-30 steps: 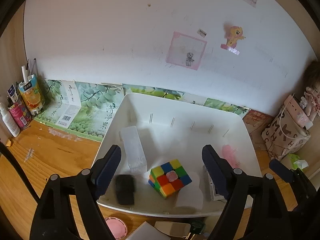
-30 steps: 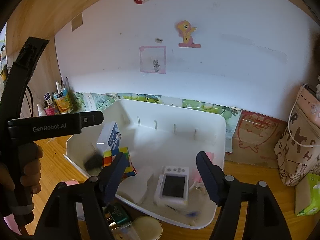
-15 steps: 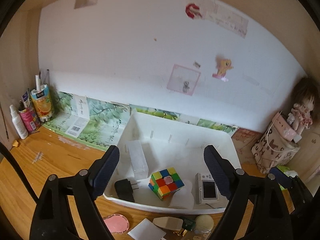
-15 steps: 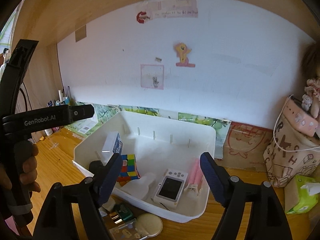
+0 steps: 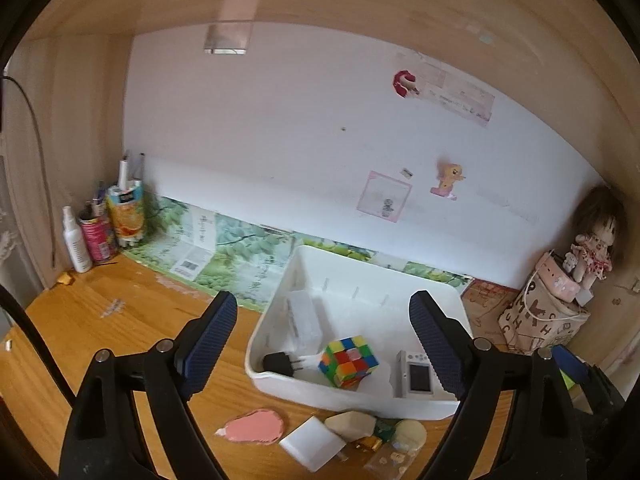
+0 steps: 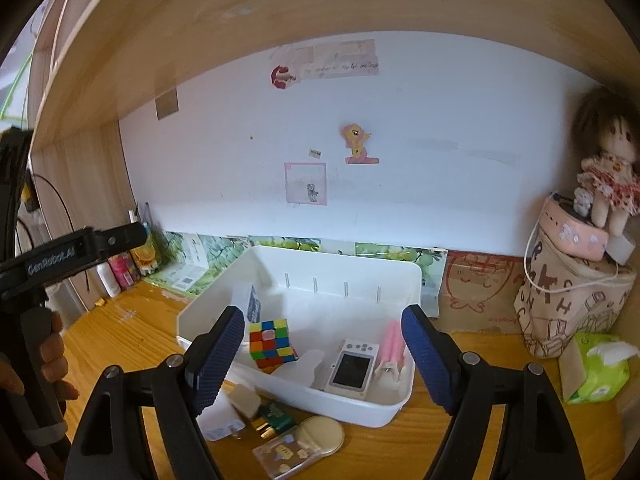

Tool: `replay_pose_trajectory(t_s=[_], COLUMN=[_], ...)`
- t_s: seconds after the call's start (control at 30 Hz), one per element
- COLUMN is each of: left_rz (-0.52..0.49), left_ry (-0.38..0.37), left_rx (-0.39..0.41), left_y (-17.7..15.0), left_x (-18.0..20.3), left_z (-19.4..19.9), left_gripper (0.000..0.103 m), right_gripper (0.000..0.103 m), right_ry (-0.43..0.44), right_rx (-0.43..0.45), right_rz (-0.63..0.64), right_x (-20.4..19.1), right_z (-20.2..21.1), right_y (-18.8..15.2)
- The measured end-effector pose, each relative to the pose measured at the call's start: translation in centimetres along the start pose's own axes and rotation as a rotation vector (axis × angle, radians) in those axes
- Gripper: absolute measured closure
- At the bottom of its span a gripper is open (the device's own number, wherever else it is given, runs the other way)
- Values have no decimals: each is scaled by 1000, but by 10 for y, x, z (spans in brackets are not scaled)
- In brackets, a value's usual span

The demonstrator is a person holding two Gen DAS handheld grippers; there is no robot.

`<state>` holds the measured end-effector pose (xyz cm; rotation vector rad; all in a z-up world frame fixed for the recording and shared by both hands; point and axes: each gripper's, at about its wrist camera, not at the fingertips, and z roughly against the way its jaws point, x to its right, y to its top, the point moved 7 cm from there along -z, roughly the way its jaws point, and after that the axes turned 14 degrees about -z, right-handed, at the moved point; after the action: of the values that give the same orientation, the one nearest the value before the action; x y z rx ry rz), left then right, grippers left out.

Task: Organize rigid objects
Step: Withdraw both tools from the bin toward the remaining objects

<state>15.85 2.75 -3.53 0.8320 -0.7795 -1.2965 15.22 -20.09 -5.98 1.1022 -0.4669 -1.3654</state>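
Hovering apart, both grippers (image 5: 323, 344) (image 6: 323, 354) empty; cube (image 5: 348, 361) in bin (image 5: 276, 306).

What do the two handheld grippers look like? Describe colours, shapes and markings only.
Both the left gripper and the right gripper have glossy black plastic frames with silver rivets. Their fingers are long paddles faced with dark blue ribbed pads. In the right wrist view the left gripper's black body carries white "GenRobot.AI" lettering, and a bare hand holds its grey-banded handle.
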Motion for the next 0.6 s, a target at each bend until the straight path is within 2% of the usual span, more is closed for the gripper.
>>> replay_pose_trajectory(t_s=[0.23, 0.6], left_rz=[0, -11], left_ry=[28, 54], left_rx=[-23, -177], left_y=[-20, -69], left_x=[-11, -24], left_z=[17, 20], left_gripper=[11, 11], right_gripper=[21, 21], right_ry=[-1, -13], right_rx=[-18, -138], right_rz=[-56, -101], right_x=[2, 2], right_z=[15, 14], right_y=[-14, -62])
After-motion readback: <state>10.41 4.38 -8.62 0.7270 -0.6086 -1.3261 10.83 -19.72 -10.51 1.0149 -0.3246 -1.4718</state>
